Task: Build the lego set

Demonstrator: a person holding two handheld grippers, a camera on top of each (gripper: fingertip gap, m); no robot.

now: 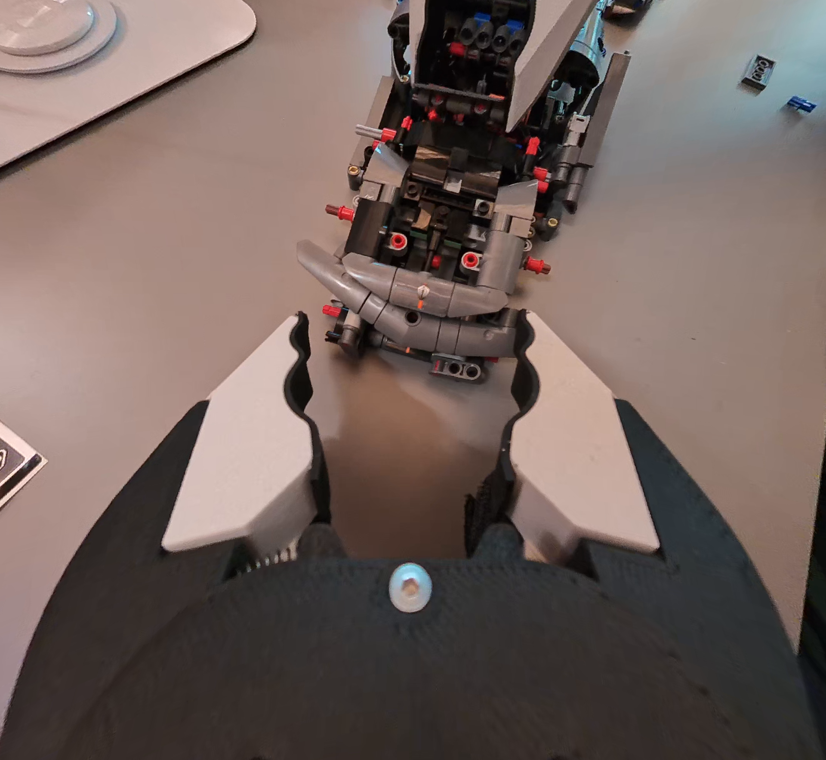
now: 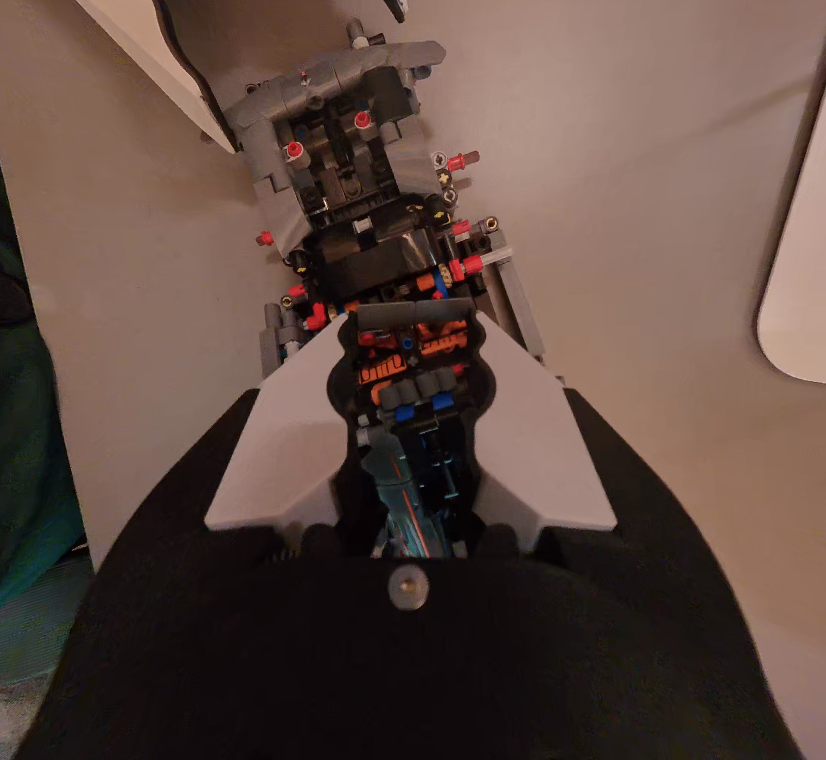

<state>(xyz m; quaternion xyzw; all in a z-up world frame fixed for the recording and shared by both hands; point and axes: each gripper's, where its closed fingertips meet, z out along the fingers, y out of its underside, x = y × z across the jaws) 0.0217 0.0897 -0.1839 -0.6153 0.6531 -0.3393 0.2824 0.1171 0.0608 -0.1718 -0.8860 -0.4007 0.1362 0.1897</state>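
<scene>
Lego model (image 1: pixel 451 211) lies clamped in right tongs (image 2: pixel 413 327), before parted left tongs (image 1: pixel 413 327).

A smooth grey tabletop (image 1: pixel 156 247) under warm light carries a white rounded stand base (image 1: pixel 134 37) at one corner.

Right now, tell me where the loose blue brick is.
In the left wrist view the loose blue brick lies at the far right of the table, just below a grey plate.

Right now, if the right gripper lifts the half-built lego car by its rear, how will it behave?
The lego car is long and densely packed, so probably heavy and nose-down if lifted. Protruding red pins may pop off. The right gripper straddles the rear, which suggests decent control.
</scene>
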